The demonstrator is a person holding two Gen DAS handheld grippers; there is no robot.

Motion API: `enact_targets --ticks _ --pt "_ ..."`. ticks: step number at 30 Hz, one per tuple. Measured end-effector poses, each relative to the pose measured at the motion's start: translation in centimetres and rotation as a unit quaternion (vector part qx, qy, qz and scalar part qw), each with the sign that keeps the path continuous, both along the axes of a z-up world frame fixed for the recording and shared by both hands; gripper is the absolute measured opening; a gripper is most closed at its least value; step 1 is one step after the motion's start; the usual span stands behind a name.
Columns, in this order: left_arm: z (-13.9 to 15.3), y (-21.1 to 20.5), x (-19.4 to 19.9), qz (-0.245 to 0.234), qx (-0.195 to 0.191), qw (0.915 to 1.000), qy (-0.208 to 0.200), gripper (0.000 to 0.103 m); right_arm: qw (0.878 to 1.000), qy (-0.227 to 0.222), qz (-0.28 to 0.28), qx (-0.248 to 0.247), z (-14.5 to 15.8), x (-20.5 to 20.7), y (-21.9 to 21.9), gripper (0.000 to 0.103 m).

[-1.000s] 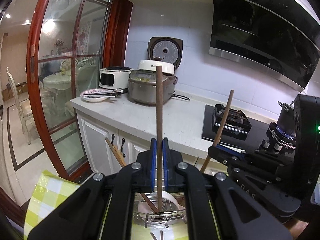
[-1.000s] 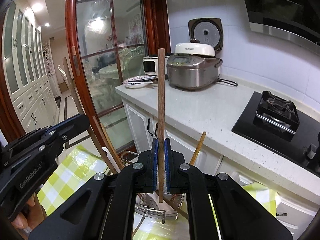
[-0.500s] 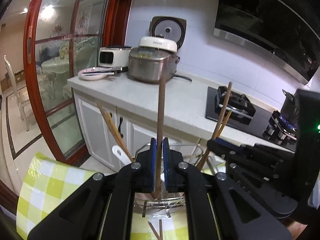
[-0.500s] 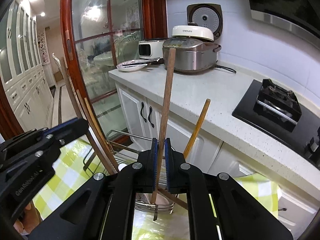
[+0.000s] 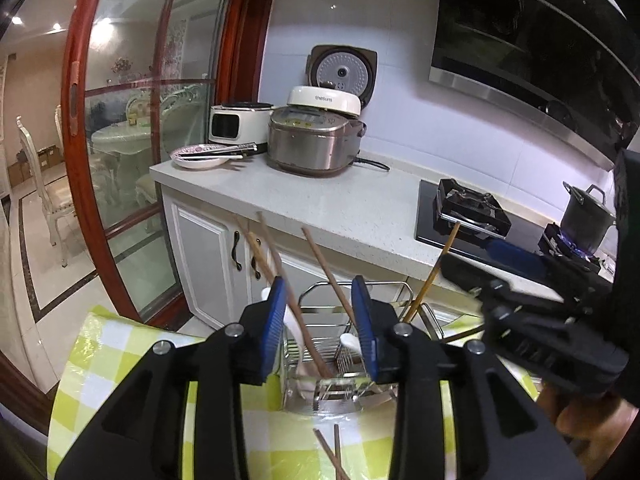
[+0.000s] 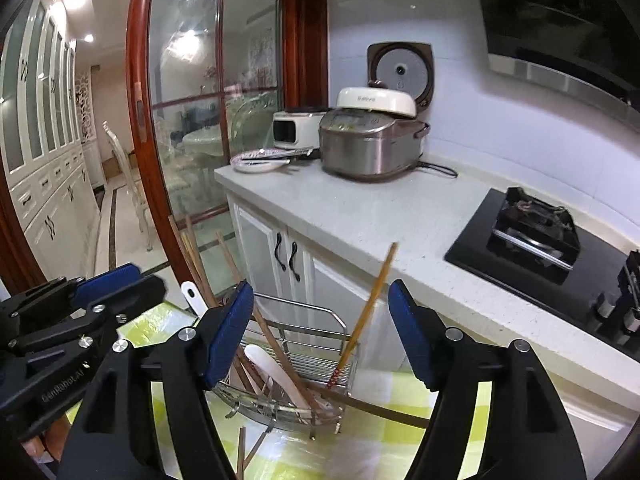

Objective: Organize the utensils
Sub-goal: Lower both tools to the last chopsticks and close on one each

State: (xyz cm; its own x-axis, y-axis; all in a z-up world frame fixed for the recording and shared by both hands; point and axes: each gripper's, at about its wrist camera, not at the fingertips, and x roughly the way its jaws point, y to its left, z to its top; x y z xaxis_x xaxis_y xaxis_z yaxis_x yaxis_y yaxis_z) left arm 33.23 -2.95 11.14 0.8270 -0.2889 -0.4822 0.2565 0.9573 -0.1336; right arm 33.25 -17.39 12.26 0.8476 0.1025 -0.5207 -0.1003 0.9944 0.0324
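A wire utensil rack stands on a yellow-checked cloth. It holds several brown chopsticks, a yellow chopstick and white spoons. My left gripper is open and empty just above the rack. My right gripper is open wide and empty above the rack. Loose chopsticks lie on the cloth in front of the rack.
A white counter behind holds a rice cooker, a plate with utensils and a black gas hob. A pot sits on a lit burner. White cabinets are below, a glass door to the left.
Both grippers have opened and let go of their brown chopsticks, which now stand leaning in the rack. Both grippers have tilted down toward the rack.
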Motion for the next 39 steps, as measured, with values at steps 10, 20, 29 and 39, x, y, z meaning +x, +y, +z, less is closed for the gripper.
enact_targets --ticks 10,20,29,39 --pt "-4.0 2.9 -7.6 0.014 0.001 0.9997 0.020 0.039 0.998 -0.002 -0.053 0.033 -3.6 -9.4 -3.4 0.075" --pt "-13.9 5.3 -10.7 0.042 -0.009 0.9913 0.125 0.039 0.989 0.145 0.011 0.020 -14.7 -12.3 1.8 0.071" --pt "-15.5 7.0 -11.4 0.054 -0.017 0.9883 0.142 0.039 0.978 0.204 0.044 -0.004 -18.3 -11.3 5.6 0.052" --pt "-15.9 7.6 -11.0 0.055 -0.019 0.9872 0.148 0.039 0.972 0.228 0.056 -0.008 -20.0 -9.7 6.7 0.033"
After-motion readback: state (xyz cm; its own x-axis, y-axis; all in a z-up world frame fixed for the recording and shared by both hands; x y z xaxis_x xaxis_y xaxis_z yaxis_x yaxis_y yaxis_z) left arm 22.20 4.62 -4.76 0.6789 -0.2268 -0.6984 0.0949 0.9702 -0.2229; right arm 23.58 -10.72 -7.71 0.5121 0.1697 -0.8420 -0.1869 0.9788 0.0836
